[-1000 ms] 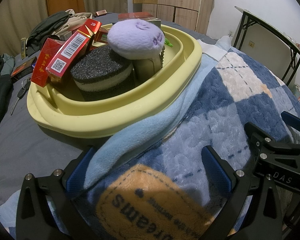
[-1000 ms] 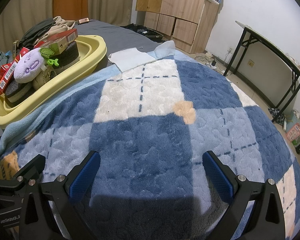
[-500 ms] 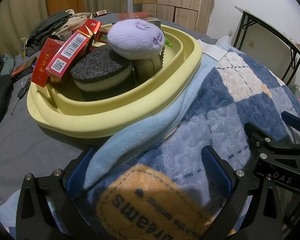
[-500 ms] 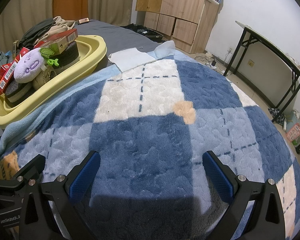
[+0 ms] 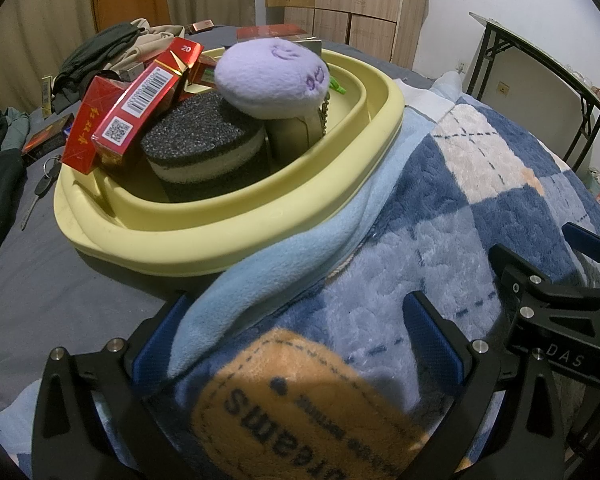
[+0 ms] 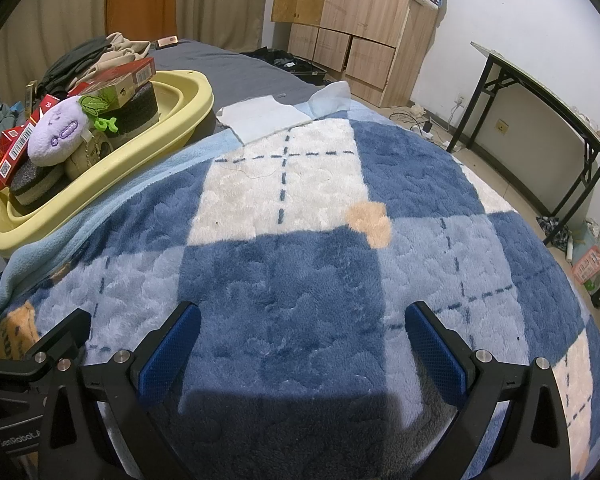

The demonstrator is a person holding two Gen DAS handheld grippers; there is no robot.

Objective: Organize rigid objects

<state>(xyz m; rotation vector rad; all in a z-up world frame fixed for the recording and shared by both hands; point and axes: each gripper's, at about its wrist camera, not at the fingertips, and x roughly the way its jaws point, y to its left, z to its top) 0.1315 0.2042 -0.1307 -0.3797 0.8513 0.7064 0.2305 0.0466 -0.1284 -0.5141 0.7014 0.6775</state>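
Currently | left tongs (image 5: 296, 332) held spread over blanket (image 5: 480, 216) | yellow basin (image 5: 236, 220) seen ahead-left, packed | right tongs (image 6: 300, 336) held spread, nothing pinched

One yellow basin (image 5: 236, 236), holding: one purple plush toy (image 5: 272, 76); two black-and-cream sponges (image 6: 36, 184), one at each end; at least four red cartons (image 5: 140, 104), exact count uncertain because of overlap; one beige item (image 5: 292, 136) under the plush, kind unclear. One blue checked blanket (image 6: 300, 264). One set of keys (image 5: 44, 182) on the bed. Two grippers, two blue-padded fingers (image 5: 432, 336) each.
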